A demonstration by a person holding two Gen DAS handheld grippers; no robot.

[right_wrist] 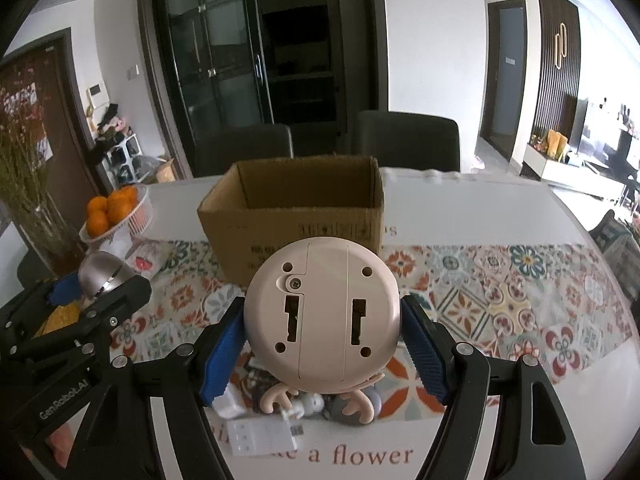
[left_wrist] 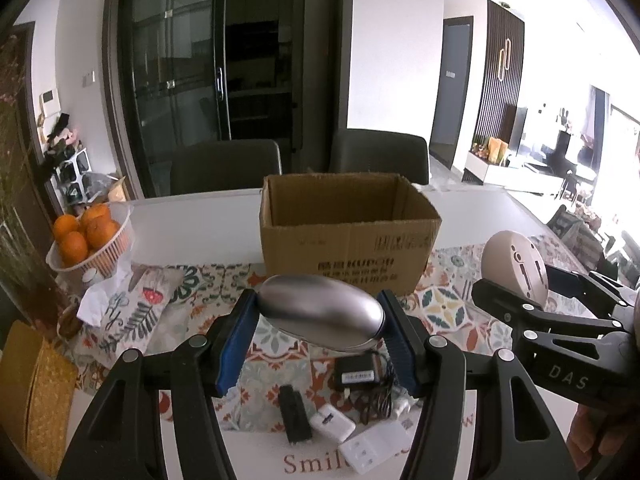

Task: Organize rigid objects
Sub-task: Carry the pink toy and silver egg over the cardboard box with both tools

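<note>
Clenched in left gripper (left_wrist: 320, 320): smooth silver oval metal case (left_wrist: 320, 312). Grasped by right gripper (right_wrist: 322, 328): round pink plastic antlered gadget (right_wrist: 322, 312). Raised, presumably for dropping into open brown cardboard box (right_wrist: 296, 216).

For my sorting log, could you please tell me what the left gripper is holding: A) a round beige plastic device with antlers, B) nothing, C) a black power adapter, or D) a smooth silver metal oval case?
D: the left gripper has its blue-padded jaws shut on the smooth silver metal oval case, held up in front of the open brown cardboard box.
</note>
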